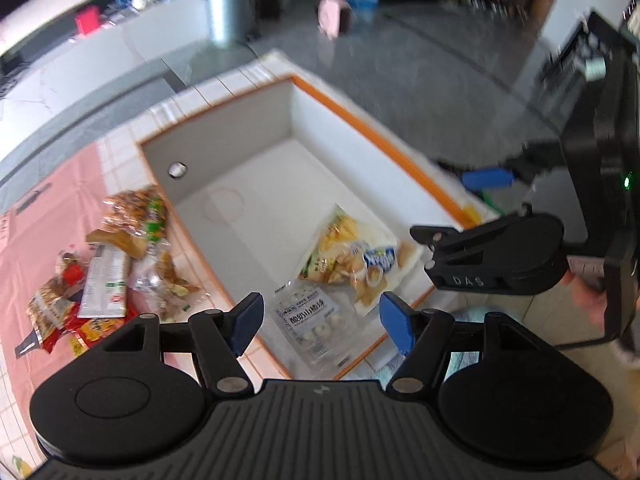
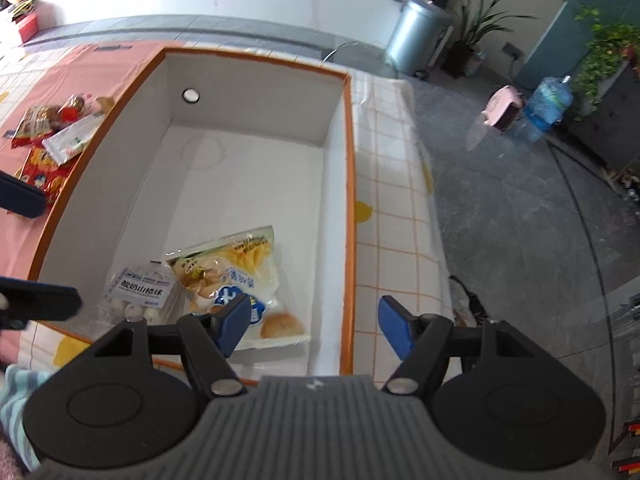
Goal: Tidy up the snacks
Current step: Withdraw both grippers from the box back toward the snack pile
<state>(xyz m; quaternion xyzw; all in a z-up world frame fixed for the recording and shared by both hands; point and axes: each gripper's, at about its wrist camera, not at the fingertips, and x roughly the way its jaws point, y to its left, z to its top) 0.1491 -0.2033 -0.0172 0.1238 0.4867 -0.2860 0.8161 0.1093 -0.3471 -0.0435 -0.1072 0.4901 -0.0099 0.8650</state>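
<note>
left gripper (image 1: 320,326): fingers spread, empty, above clear snack pack (image 1: 310,322) lying in box (image 1: 224,152) | right gripper (image 2: 314,326): fingers apart, empty, over yellow bag (image 2: 236,280) | remaining snacks (image 1: 104,268) heaped on table beside box, probably awaiting transfer

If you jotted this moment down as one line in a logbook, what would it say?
box: two snack packets inside, clear bag beside yellow bag | snack pile: waiting outside on table | left gripper: open, empty | right gripper: open, empty
</note>
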